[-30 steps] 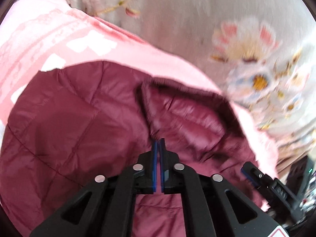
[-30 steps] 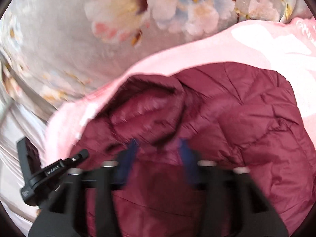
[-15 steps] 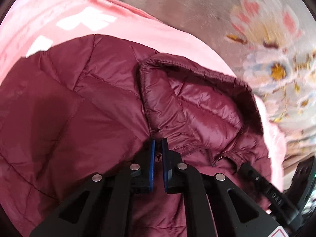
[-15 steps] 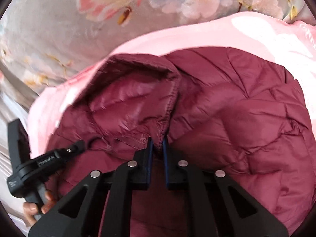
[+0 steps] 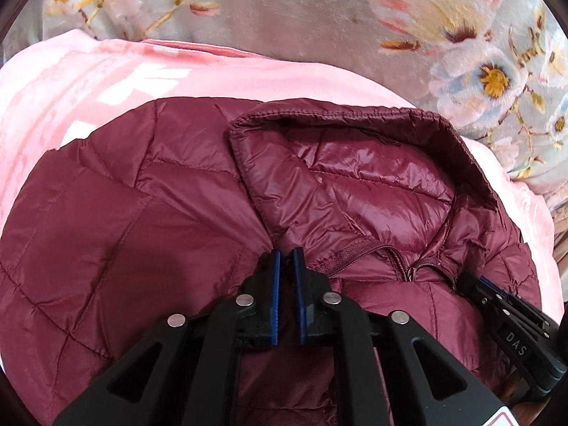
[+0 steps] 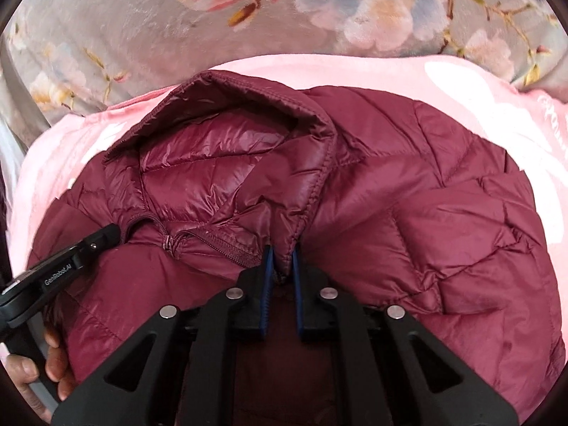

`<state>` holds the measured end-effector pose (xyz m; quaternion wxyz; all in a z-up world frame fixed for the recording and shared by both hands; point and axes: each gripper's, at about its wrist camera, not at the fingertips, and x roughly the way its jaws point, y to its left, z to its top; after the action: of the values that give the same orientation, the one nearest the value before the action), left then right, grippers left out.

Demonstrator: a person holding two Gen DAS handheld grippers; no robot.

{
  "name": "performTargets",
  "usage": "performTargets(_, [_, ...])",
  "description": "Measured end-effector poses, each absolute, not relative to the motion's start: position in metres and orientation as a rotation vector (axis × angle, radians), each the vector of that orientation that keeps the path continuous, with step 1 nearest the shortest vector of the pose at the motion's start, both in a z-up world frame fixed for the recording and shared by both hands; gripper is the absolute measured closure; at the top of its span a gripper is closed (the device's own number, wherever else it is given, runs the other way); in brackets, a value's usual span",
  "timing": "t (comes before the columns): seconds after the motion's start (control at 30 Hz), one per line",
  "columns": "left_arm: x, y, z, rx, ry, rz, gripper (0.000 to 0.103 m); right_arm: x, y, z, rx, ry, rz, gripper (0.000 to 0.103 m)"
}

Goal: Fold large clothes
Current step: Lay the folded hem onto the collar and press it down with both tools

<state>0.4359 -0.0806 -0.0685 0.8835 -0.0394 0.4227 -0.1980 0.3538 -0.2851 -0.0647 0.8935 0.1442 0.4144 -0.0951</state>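
A maroon quilted puffer jacket [image 5: 142, 234] [image 6: 443, 213] lies on a pink blanket. Its hood [image 5: 355, 177] [image 6: 220, 156] lies open, lining up, with the zipper [image 5: 401, 259] [image 6: 220, 241] below it. My left gripper [image 5: 287, 259] is shut on jacket fabric at the hood's left base. My right gripper [image 6: 282, 254] is shut on the hood's right edge where it meets the shoulder. The right gripper also shows at the lower right of the left wrist view [image 5: 504, 312]; the left gripper shows at the lower left of the right wrist view [image 6: 67, 262].
The pink blanket [image 5: 88, 81] [image 6: 461, 74] lies under the jacket. A grey floral bedspread [image 5: 319, 10] [image 6: 142, 17] lies beyond it. A hand [image 6: 32, 376] holds the left gripper's handle.
Both grippers have drawn the jacket's collar area down and flatter; the hood has spread open and settled. The right gripper, open a second ago, has shut on the hood's edge.
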Motion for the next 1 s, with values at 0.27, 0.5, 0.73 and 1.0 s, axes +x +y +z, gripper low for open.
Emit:
performTargets(0.27, [0.438, -0.048, -0.03, -0.214, 0.929, -0.454, 0.091, 0.326, -0.31, -0.009, 0.389, 0.745, -0.222, 0.077])
performTargets(0.5, [0.501, -0.062, 0.019, -0.382, 0.917, -0.439, 0.09, 0.399, -0.345, 0.025, 0.65, 0.621, -0.143, 0.074])
performTargets(0.73, [0.538, -0.091, -0.019, -0.386, 1.073, -0.46, 0.091, 0.442, -0.326, -0.013, 0.514, 0.77, -0.158, 0.074])
performTargets(1.0, [0.515, -0.103, -0.053, -0.193, 1.047, -0.411, 0.091, 0.428, -0.317, -0.041, 0.338, 0.833, -0.21, 0.077])
